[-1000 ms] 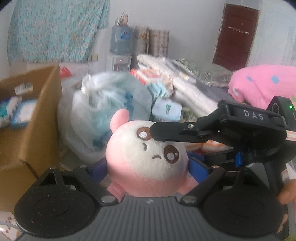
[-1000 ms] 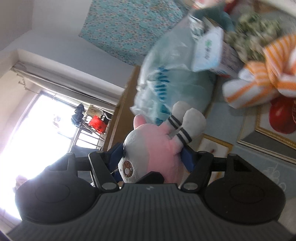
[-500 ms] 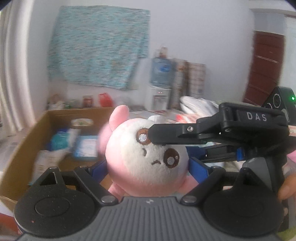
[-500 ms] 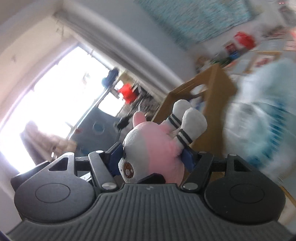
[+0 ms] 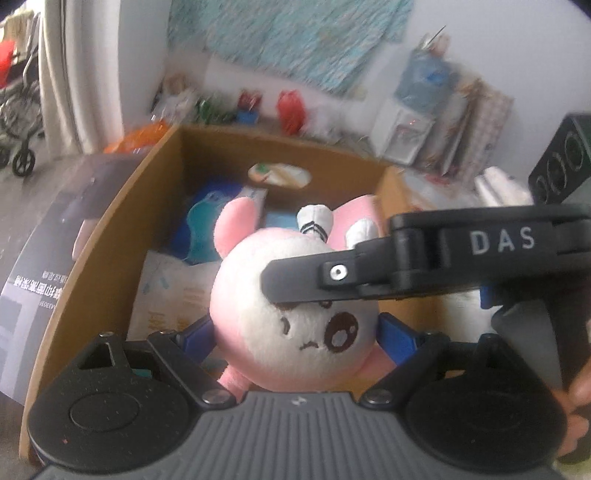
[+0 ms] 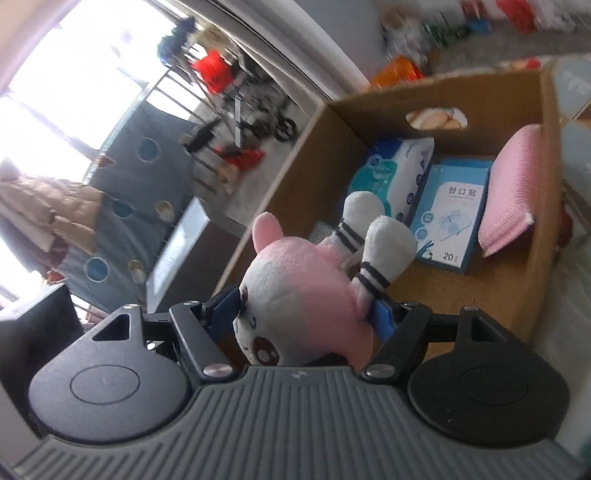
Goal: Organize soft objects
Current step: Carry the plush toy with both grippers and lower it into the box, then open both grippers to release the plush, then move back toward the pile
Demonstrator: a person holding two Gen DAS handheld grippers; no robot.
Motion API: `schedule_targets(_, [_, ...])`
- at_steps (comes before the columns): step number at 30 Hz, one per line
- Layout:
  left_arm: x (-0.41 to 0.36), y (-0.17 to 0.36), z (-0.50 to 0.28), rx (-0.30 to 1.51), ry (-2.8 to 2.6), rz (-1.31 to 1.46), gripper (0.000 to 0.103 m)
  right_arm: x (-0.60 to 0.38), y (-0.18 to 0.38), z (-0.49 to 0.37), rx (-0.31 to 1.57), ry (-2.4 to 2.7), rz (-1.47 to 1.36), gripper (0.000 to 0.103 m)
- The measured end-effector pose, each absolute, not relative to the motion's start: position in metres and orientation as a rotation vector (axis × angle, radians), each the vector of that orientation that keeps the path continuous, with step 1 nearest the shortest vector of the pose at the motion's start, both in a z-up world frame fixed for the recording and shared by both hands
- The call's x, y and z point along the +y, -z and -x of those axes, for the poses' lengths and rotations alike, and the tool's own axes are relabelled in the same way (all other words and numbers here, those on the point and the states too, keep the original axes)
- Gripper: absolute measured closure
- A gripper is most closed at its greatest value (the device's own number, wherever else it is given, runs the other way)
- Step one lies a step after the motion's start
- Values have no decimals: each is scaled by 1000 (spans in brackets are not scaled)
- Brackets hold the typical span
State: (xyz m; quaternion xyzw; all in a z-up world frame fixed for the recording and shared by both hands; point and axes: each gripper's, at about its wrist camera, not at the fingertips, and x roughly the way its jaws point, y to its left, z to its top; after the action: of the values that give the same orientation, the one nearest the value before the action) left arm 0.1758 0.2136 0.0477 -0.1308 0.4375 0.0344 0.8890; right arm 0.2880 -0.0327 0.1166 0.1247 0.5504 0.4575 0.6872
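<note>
A round pink-and-white plush toy (image 5: 295, 314) with an embroidered face, pink ears and white feet banded in black is held above an open brown cardboard box (image 5: 122, 236). In the left wrist view the left gripper (image 5: 295, 334) is seen with its blue pads (image 5: 395, 338) pressed against both sides of the toy's head, at nine and three o'clock of the face. Across the toy's forehead, from three o'clock, a black finger of the right gripper (image 5: 295, 286) is laid; the letters DAS are printed on its body. Part of a hand (image 5: 578, 406) is visible at four o'clock of that view.

In the right wrist view the same plush toy (image 6: 310, 299) is seen between the blue pads (image 6: 382, 319) of the right gripper (image 6: 303, 317), head down towards seven o'clock and feet up towards one o'clock. The right jaws are opening, yet both pads are touching the toy's sides.

The cardboard box (image 6: 303, 166) lies beyond the toy, towards one o'clock. Inside it are found a white and teal soft pack of wipes (image 6: 395, 170), a flat light-blue carton (image 6: 452, 214) just to its right, and a pink ribbed cushion (image 6: 513, 188) leaning against the box wall at three o'clock. An oval handle cut-out (image 6: 436, 118) is seen in the far wall.

A turquoise patterned cloth (image 5: 288, 33) is hung on the wall behind the box at twelve o'clock, and a water dispenser (image 5: 413, 110) stands at two o'clock.
</note>
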Motion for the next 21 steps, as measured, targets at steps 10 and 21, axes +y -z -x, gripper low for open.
schedule_targets(10, [240, -1, -203, 1073, -159, 294, 11, 23, -64, -313, 1350, -948, -135, 26])
schedule_targets(21, [234, -3, -202, 1095, -152, 324, 11, 18, -74, -320, 1295, -897, -112, 21])
